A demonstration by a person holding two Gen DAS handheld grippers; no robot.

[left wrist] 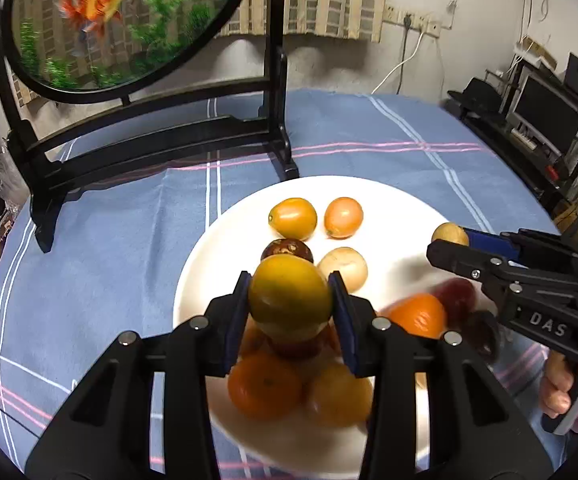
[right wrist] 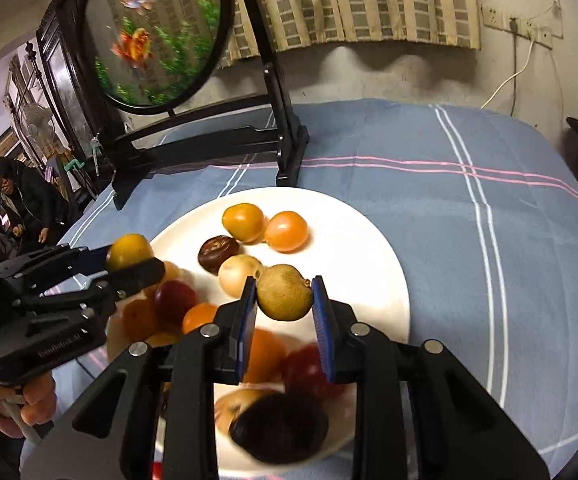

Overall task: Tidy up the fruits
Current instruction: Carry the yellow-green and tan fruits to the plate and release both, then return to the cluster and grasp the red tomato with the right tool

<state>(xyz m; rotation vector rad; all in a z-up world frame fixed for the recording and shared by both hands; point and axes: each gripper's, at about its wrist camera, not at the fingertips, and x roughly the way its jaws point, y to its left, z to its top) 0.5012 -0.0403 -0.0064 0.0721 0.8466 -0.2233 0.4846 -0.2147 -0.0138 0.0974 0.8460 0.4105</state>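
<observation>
1. Left gripper [left wrist: 290,300] is clamping a yellow-green citrus fruit [left wrist: 289,298] between its blue pads, holding it above the near half of the white plate [left wrist: 393,200].
2. Its long axis is running roughly across the jaws, slightly tilted; which way the stem end is facing cannot be told.
3. Right gripper [right wrist: 285,300] is gripping a brown longan [right wrist: 285,297] between its pads, above the plate's middle; its small stem nub is pointing toward the right-hand pad.
4. Lying in a loose cluster on the far half of the plate are two orange kumquats [left wrist: 293,218], a dark brown fruit [left wrist: 287,249] and a pale longan [left wrist: 343,267].
5. Piled on the near half, blurred, are oranges [left wrist: 265,386] and red fruits [right wrist: 309,368].
6. Carrying the plate is a table with a blue striped cloth [right wrist: 489,220].
7. Standing at the table's far left edge is a black-framed round goldfish screen [left wrist: 129,24].
8. One hand [left wrist: 561,384] is showing on the right gripper's handle.
</observation>
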